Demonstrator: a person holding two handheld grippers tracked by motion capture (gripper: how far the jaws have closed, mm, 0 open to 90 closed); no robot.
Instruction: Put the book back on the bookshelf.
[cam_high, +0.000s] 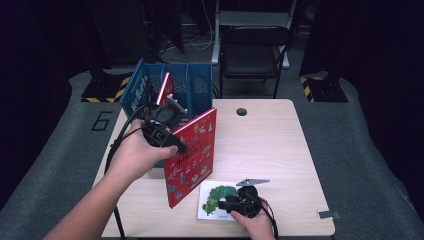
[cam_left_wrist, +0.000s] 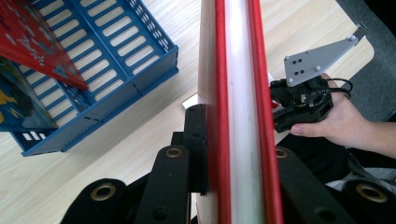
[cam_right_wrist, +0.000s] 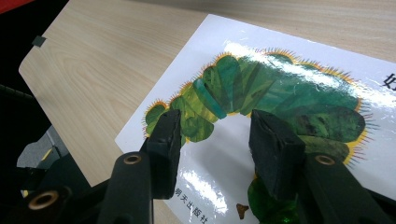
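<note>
The left gripper (cam_high: 167, 131) is clamped on the red book (cam_high: 192, 157), which stands upright on its lower edge on the table (cam_high: 270, 145), cover facing the person's right and leaning slightly. In the left gripper view both jaws press the covers, with the page block (cam_left_wrist: 240, 116) running straight up between them, so the book's long axis runs in line with the jaws. The blue rack (cam_high: 187, 82) sits at the table's far left corner, just behind and to the left of the held book; its slotted compartments run away from the person, and another red book (cam_high: 164, 89) is already leaning in one of them. Judged from this layout, the coming move is a lift and carry back and leftward, keeping the book's plane parallel to the rack's dividers so it drops into a free compartment; a twist of the wrist could catch the book on a divider. The left hand is plainly the nearer to the rack. The right gripper (cam_right_wrist: 217, 128) has its jaws spread wide over the caterpillar book (cam_high: 212, 200), which lies flat at the near edge, tips on or just above the glossy cover, gripping nothing.
</note>
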